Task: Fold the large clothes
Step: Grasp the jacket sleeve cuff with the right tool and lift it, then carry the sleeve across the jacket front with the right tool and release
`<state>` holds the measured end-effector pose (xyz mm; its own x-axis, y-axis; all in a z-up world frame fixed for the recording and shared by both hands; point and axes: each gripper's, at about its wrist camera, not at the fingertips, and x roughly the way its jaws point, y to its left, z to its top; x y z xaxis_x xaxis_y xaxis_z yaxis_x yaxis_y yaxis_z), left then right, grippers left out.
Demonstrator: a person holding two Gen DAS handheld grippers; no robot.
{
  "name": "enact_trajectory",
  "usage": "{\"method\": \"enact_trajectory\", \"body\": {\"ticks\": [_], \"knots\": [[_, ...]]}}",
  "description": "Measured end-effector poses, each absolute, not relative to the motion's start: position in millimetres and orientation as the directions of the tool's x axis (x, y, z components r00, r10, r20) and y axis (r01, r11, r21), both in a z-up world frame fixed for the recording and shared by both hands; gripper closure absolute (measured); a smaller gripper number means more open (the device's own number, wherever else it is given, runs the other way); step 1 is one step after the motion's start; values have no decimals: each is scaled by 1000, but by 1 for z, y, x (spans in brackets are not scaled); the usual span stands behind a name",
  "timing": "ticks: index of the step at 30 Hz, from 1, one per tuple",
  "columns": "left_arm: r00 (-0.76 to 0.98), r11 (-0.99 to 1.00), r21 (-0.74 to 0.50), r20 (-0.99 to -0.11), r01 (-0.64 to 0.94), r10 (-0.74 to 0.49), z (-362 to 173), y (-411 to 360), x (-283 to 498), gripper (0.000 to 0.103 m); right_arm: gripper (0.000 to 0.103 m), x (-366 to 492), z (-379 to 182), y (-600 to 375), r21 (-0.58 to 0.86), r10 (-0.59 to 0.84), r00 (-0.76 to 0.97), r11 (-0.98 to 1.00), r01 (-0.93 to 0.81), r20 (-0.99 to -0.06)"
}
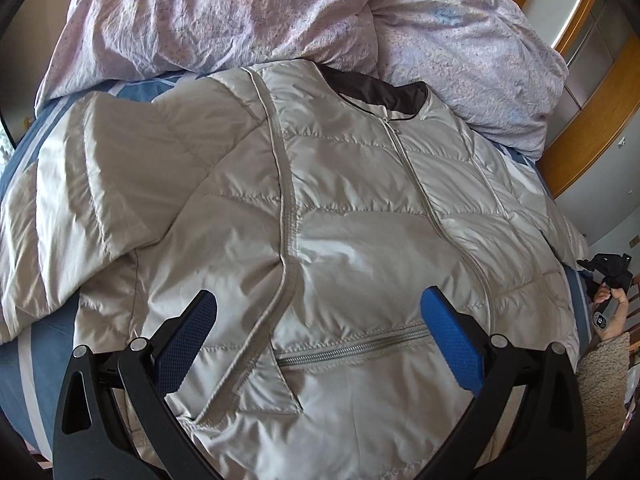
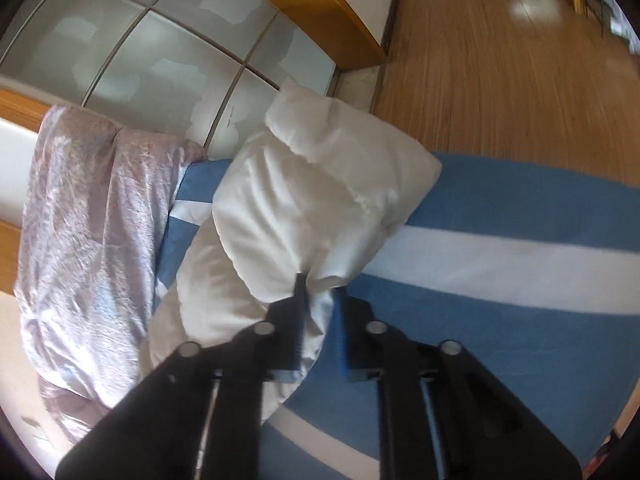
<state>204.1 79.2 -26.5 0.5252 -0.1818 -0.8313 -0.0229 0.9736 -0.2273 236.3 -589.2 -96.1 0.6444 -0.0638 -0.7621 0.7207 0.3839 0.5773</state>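
A pale grey quilted jacket (image 1: 360, 220) lies front up on the bed, zipped, with its dark collar at the far end. My left gripper (image 1: 320, 298) hovers open over its lower front, the blue pads wide apart above a pocket zip. One sleeve (image 1: 100, 184) is spread to the left. In the right wrist view my right gripper (image 2: 320, 286) is shut on a bunched end of the jacket's other sleeve (image 2: 312, 200), which rises puffy beyond the fingers. In the left wrist view a hand (image 1: 610, 312) shows at the right edge beside the jacket.
The bed has a blue-and-white striped sheet (image 2: 500, 208). A crumpled pink quilt (image 1: 240, 20) is heaped beyond the collar and also shows as the pink quilt (image 2: 88, 220). A wardrobe with glass panels (image 2: 160, 40) and wooden floor (image 2: 500, 60) lie past the bed's edge.
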Motion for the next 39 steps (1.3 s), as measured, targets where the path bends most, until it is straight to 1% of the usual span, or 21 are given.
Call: {"method": "enact_trajectory", "body": {"ticks": [3, 5, 9, 11, 14, 16, 18, 22, 25, 29, 32, 36, 39], "knots": [[561, 976, -212, -814, -41, -153, -22, 86, 205, 1, 96, 243, -73, -579, 511, -144, 635, 472, 718, -759], [573, 974, -224, -805, -48, -157, -19, 93, 207, 1, 97, 250, -51, -567, 444, -216, 633, 548, 709, -744], [577, 973, -225, -803, -57, -152, -14, 105, 213, 1, 98, 267, -5, -530, 303, -339, 654, 681, 667, -677], [583, 971, -232, -798, -60, -154, -13, 109, 215, 1, 98, 275, 12, -511, 254, -366, 674, 727, 637, -642], [582, 965, -254, -795, -61, -172, -14, 114, 217, 1, 98, 289, 36, -474, 189, -368, 727, 807, 559, -580], [589, 958, -281, -783, -53, -197, -14, 118, 218, 1, 98, 296, 47, -448, 158, -343, 766, 854, 495, -544], [605, 953, -298, -770, -58, -204, -13, 121, 217, 1, 98, 302, 56, -416, 133, -288, 809, 904, 406, -512], [650, 938, -341, -728, -67, -218, -11, 130, 216, 1, 98, 311, 63, -361, 128, -152, 858, 961, 244, -491], [684, 936, -345, -699, -66, -210, -8, 134, 215, 1, 99, 313, 62, -319, 122, -44, 870, 985, 118, -491], [673, 934, -353, -704, -56, -226, -7, 134, 220, 1, 99, 318, 55, -277, 140, 75, 858, 990, -4, -508], [646, 919, -388, -719, -69, -254, -12, 135, 230, 1, 99, 323, 40, -251, 155, 135, 825, 986, -58, -549], [602, 867, -492, -718, -85, -349, -20, 129, 245, 1, 99, 329, 15, -224, 174, 191, 775, 979, -106, -602], [531, 770, -632, -684, -87, -501, -32, 117, 265, 1, 99, 328, 0, -203, 190, 237, 745, 970, -150, -624]]}}
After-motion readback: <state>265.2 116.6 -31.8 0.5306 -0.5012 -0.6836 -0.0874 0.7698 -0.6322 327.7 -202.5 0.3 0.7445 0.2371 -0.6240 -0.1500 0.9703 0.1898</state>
